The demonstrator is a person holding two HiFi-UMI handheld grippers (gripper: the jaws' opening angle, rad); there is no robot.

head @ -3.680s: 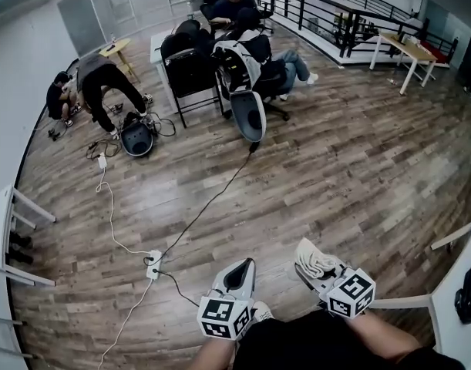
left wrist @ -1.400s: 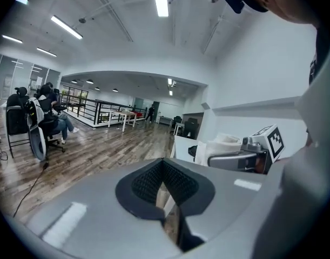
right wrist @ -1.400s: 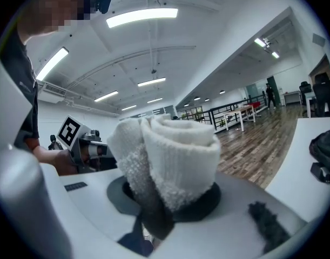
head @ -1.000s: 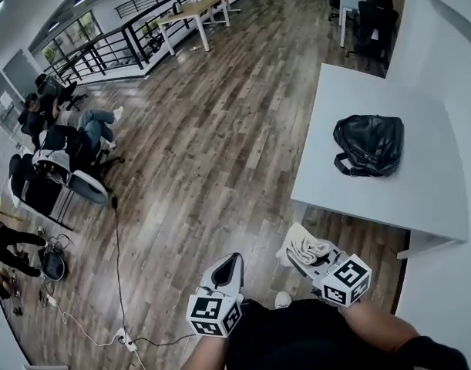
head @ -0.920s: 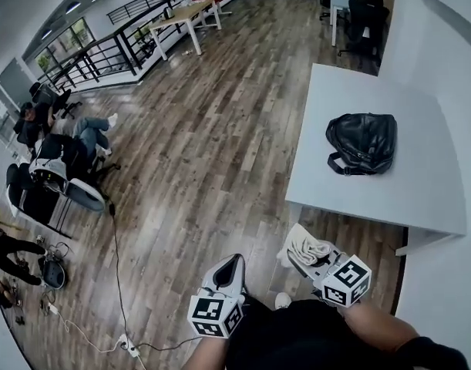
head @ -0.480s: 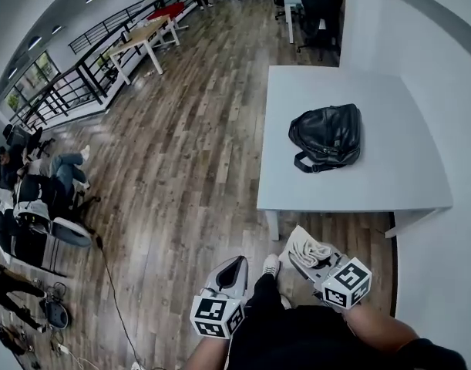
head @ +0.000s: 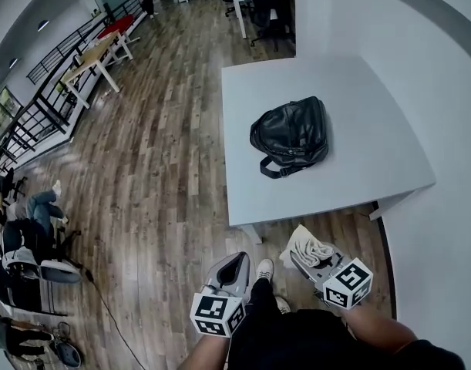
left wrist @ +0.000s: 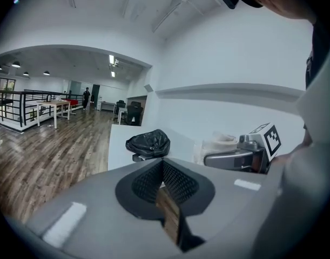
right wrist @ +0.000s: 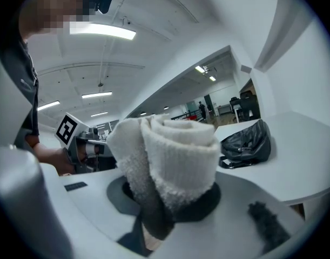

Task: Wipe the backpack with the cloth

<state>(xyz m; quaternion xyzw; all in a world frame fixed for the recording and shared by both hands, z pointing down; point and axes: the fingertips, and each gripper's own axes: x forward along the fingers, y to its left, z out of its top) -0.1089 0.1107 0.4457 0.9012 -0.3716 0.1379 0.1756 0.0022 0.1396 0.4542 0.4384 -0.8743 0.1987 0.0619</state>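
white table on wood floor | backpack atop | right hand-held gripper clamps cloth | left hand-held gripper closed

A white counter stands against a white wall on a wood-plank floor. Black office chairs sit beyond it. A black railing and a light table lie to the left.
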